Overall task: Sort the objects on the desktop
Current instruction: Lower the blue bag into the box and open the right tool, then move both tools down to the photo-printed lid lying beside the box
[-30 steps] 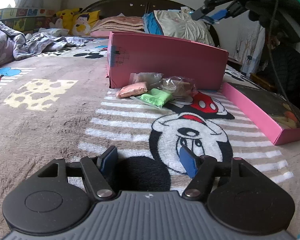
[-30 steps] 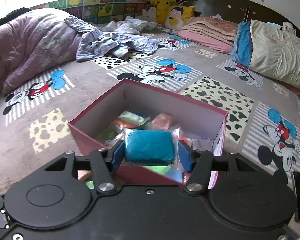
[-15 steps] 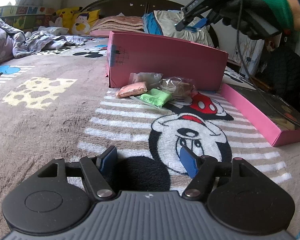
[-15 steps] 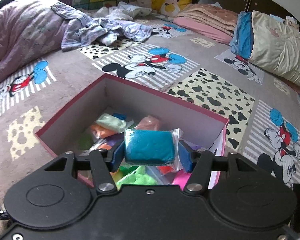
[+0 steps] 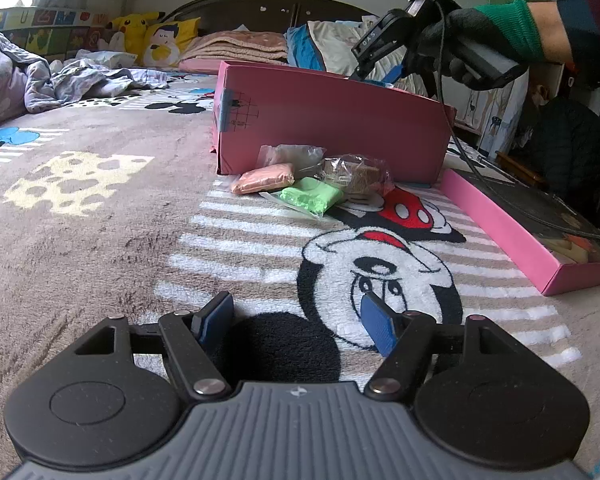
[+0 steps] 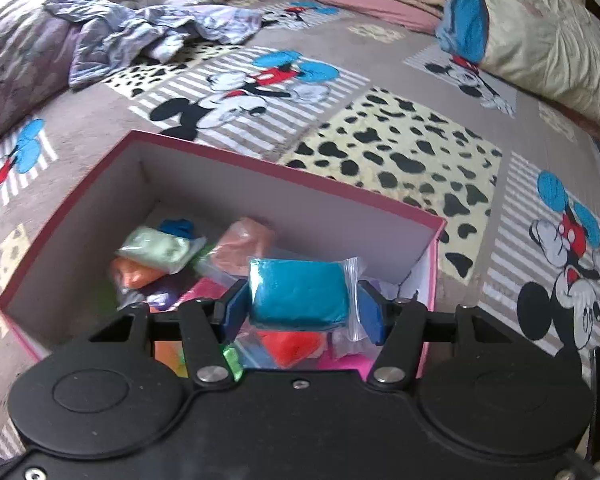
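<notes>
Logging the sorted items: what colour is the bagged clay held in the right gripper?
Teal blue clay packet, clearest in the right wrist view.

A bedroom: cartoon bedspread (image 5: pixel 100 208), pillows (image 6: pixel 540 36), headboard (image 5: pixel 268 6).

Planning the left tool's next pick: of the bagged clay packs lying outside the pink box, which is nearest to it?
The green pack: it lies frontmost in the pile, ahead of the salmon pack and the brown pack nearer the pink box.
</notes>
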